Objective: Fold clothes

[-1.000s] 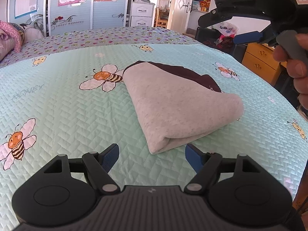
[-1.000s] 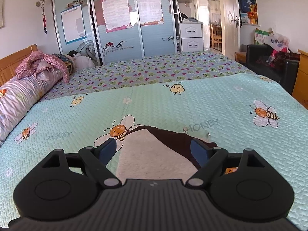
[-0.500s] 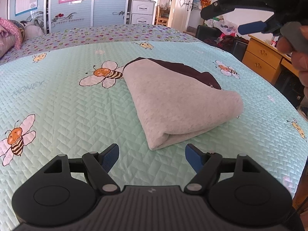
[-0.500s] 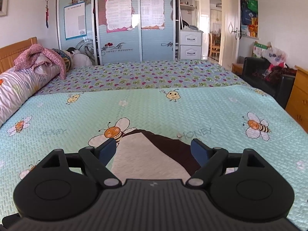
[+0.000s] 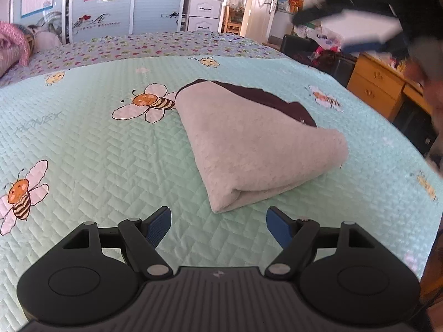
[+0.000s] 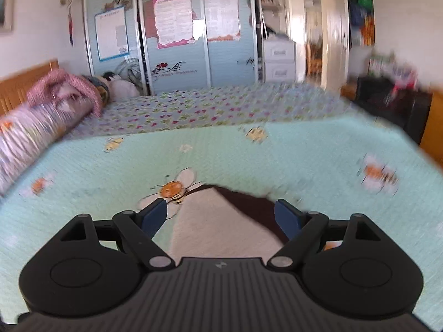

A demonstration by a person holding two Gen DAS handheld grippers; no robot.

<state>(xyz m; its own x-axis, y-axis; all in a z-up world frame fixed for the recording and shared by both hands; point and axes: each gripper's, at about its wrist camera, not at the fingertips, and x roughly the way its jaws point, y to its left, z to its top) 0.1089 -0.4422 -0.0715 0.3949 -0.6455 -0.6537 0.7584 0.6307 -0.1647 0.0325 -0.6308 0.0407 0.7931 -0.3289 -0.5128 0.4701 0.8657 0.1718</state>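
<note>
One folded garment (image 5: 257, 144), pale grey fleece outside with a dark brown layer showing along its far edge, lying on the bed (image 5: 97, 149) near the middle of the mint quilted bedspread; the rolled fold faces the left camera, and a printed bee (image 5: 146, 102) sits just beside its far left corner

Two hand-held tools:
- left tool (image 5: 218, 222): blue pads wide apart, nothing between them, hovering just short of the garment's near folded corner, not touching it
- right tool (image 6: 221, 217): blue pads wide apart, nothing gripped, held above the garment (image 6: 221, 221), which shows between the fingers from this view; picture blurred. From the left camera the same tool appears as a blurred black shape at upper right (image 5: 368, 45), one blue pad visible, with part of a hand (image 5: 432, 83) beside it

Bedding: mint spread with bees and pale lettering; beyond it a lilac sheet (image 6: 199, 110) printed with small hearts; a long floral bolster (image 6: 30, 141) at the left edge with a pink knitted item (image 6: 69, 88) on top of it; wooden headboard (image 6: 22, 83) behind

Room: sliding wardrobe doors (image 6: 171, 44) with posters stuck on; white drawer unit (image 5: 205, 13); open doorway (image 5: 235, 2); yellow wooden drawers (image 5: 379, 88) and a dark seat (image 5: 313, 52) to the right of the bed
</note>
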